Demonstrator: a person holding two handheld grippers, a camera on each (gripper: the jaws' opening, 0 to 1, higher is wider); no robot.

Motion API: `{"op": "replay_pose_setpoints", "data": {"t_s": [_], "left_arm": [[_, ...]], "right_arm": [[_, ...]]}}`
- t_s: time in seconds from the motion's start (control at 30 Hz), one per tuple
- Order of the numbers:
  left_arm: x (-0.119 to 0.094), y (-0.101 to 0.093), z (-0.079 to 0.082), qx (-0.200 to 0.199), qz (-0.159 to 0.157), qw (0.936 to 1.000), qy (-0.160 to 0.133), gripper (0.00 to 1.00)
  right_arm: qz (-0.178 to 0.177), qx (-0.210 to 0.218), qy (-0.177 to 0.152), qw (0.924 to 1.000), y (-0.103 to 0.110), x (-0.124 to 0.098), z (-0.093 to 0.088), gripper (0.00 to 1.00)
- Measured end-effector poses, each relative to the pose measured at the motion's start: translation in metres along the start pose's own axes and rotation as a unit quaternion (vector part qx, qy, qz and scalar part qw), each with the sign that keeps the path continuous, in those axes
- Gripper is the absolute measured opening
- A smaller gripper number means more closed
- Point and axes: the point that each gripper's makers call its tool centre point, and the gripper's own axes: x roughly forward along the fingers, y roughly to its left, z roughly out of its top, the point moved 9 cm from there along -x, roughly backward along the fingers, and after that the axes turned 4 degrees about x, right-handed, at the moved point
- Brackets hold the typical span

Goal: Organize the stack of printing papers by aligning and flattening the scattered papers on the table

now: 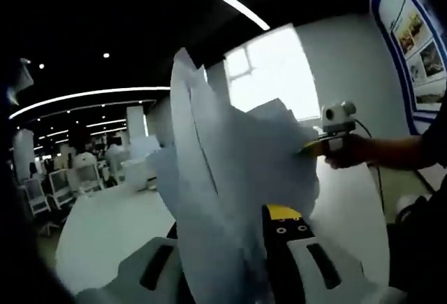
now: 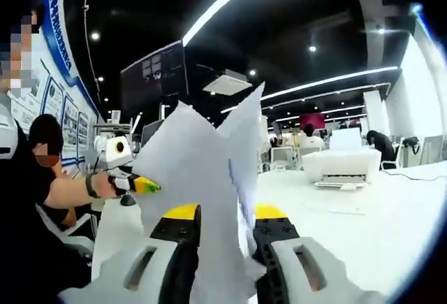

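In the left gripper view the left gripper [image 1: 230,230], at the bottom centre, is clenched on the stack of papers [image 1: 230,178], which stands upright through the middle of the frame. The right gripper [image 1: 316,147] grips its right edge. In the right gripper view the right gripper [image 2: 222,226] clamps the papers [image 2: 195,178] at lower centre, above the white table [image 2: 363,213], with the left gripper [image 2: 143,185] pinching their left edge.

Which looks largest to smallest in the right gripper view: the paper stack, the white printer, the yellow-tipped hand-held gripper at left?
1. Paper stack, largest by far, though it is nearest the camera.
2. White printer on the table.
3. The other hand-held gripper at the papers' edge, smallest; its distance differs from the printer's, so true sizes stay unsure.
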Motion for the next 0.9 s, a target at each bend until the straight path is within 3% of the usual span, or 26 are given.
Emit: {"op": "replay_pose_setpoints", "data": {"t_s": [0.13,0.2,0.3,0.43,0.5,0.57,0.6,0.8,0.9], "left_arm": [[0.002,-0.010,0.000,-0.014,-0.023,0.9996,-0.008,0.24],[0.003,-0.013,0.002,-0.007,-0.025,0.9996,-0.013,0.20],[0.002,-0.012,0.011,0.047,-0.007,0.9987,-0.019,0.11],[0.004,-0.014,0.019,0.071,-0.001,0.9969,-0.035,0.12],[0.004,-0.019,0.019,0.078,-0.003,0.9962,-0.039,0.19],[0.007,-0.027,0.008,0.051,-0.019,0.9984,-0.011,0.33],[0.008,-0.029,0.004,0.048,-0.024,0.9985,-0.004,0.40],[0.012,-0.039,-0.009,0.052,-0.037,0.9979,0.010,0.42],[0.012,-0.039,-0.007,0.031,-0.034,0.9989,-0.003,0.43]], "right_arm": [[0.008,-0.002,0.008,0.9999,0.002,-0.003,-0.004,0.17],[0.018,-0.010,0.008,0.9998,0.002,-0.005,-0.005,0.05],[0.016,-0.056,-0.001,0.9983,0.002,-0.007,0.000,0.00],[0.010,-0.082,-0.023,0.9963,0.008,-0.006,0.011,0.00],[-0.001,-0.108,-0.046,0.9931,0.010,-0.006,0.014,0.07],[-0.006,-0.076,-0.029,0.9966,0.009,-0.005,0.008,0.28],[-0.002,-0.058,-0.018,0.9981,0.007,-0.004,0.004,0.33],[0.004,-0.027,0.013,0.9995,0.003,-0.004,-0.009,0.32],[-0.008,-0.022,0.068,0.9974,0.001,-0.004,-0.021,0.40]]}}
